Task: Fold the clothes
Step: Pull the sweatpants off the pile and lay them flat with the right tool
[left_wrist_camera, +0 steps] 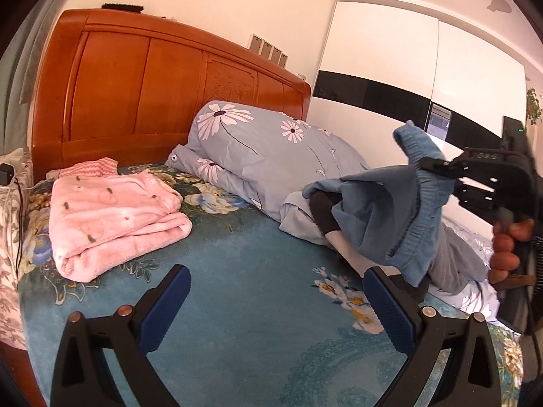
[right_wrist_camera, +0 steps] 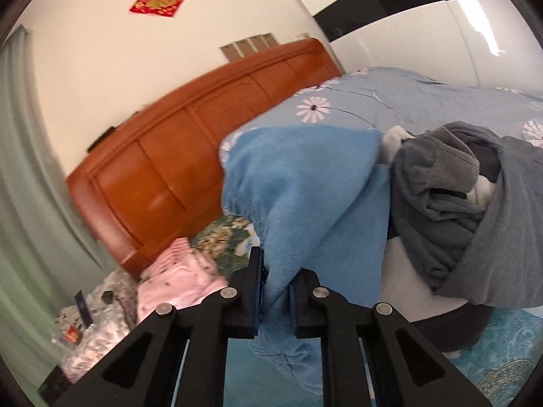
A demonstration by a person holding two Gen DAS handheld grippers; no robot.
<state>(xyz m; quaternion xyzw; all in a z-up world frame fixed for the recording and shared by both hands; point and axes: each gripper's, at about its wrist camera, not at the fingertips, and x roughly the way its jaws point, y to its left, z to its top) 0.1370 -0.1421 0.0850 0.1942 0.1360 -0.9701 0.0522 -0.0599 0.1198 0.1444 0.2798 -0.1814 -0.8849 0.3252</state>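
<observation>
My right gripper [right_wrist_camera: 275, 278] is shut on a blue fleece garment [right_wrist_camera: 305, 183] at its elastic waistband and holds it up off the bed. In the left wrist view the same garment [left_wrist_camera: 390, 210] hangs from the right gripper [left_wrist_camera: 431, 166] at the right. My left gripper [left_wrist_camera: 276, 283] is open and empty, low over the teal floral bedspread [left_wrist_camera: 244, 288], just left of the garment's lower edge. A pile of grey and white clothes [right_wrist_camera: 468, 203] lies beside the blue garment.
A folded pink blanket [left_wrist_camera: 112, 213] lies at the left near the wooden headboard [left_wrist_camera: 152, 84]. A rolled blue daisy-print duvet [left_wrist_camera: 271, 156] runs along the bed's far side. A white wardrobe [left_wrist_camera: 424, 68] stands behind. A cluttered bedside stand [right_wrist_camera: 88, 325] is at the left.
</observation>
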